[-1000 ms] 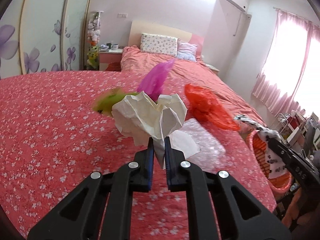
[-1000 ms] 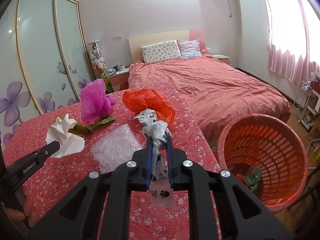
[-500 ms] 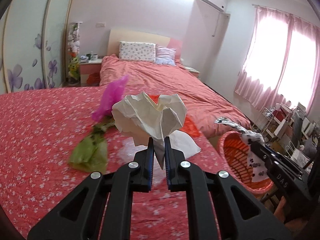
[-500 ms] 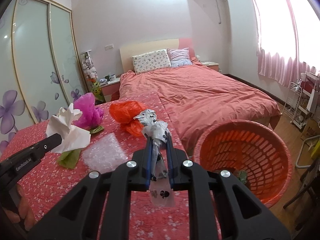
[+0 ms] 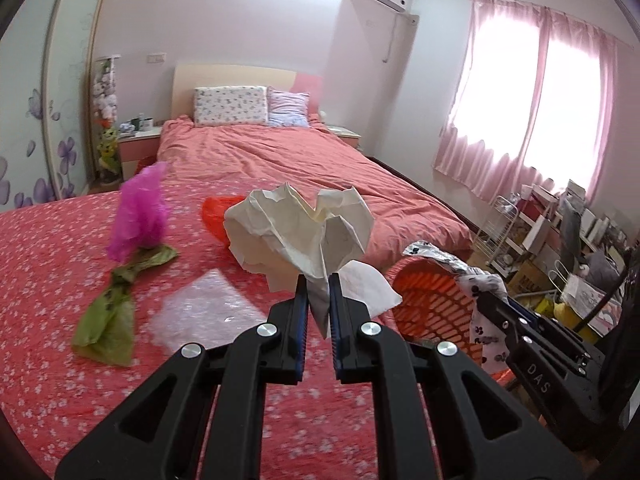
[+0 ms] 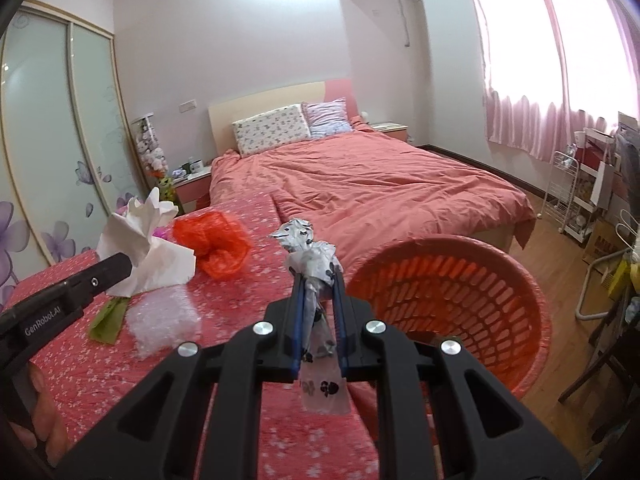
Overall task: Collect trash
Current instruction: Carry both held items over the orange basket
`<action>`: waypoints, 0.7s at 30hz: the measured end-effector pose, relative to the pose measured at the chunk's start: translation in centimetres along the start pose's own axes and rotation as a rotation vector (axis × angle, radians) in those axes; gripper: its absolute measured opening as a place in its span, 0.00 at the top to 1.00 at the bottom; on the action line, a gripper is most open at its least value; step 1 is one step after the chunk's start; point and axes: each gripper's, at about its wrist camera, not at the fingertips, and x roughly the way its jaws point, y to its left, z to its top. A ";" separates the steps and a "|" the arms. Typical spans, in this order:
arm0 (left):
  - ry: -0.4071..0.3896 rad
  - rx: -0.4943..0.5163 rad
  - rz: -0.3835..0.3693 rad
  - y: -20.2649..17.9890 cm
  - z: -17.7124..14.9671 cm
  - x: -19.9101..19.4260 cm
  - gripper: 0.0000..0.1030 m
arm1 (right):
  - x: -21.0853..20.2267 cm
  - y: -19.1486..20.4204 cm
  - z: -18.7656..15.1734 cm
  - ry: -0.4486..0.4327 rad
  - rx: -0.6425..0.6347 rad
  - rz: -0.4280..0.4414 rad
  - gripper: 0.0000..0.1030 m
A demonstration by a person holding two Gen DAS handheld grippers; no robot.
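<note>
— Paper (image 5: 298,232) in my left gripper (image 5: 319,300), wrapper (image 6: 310,256) in my right gripper (image 6: 318,292). Why pinch both by the tail?

— Jaws clamp narrow there, so the bulk stands clear above, ready to drop into the basket (image 6: 516,280) just beside the table (image 5: 48,280).

— Which way does the wrapper run?

— Long axis along my fingers, crumpled end forward and up, flat end hanging back.

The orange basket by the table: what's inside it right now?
Little shows. In the right wrist view the orange basket reveals only its slatted inner wall; the right gripper, shut on a paw-print wrapper, and the near rim hide the bottom, so any contents are unseen.
</note>
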 end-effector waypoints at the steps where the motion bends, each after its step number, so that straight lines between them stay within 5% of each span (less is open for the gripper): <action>1: 0.003 0.004 -0.006 -0.3 -0.1 0.2 0.90 | 0.0 -0.4 0.0 -0.002 0.004 -0.005 0.86; 21: 0.080 0.091 -0.156 -8.8 -1.0 5.5 0.90 | 0.7 -9.2 -0.3 -0.011 0.118 -0.136 0.86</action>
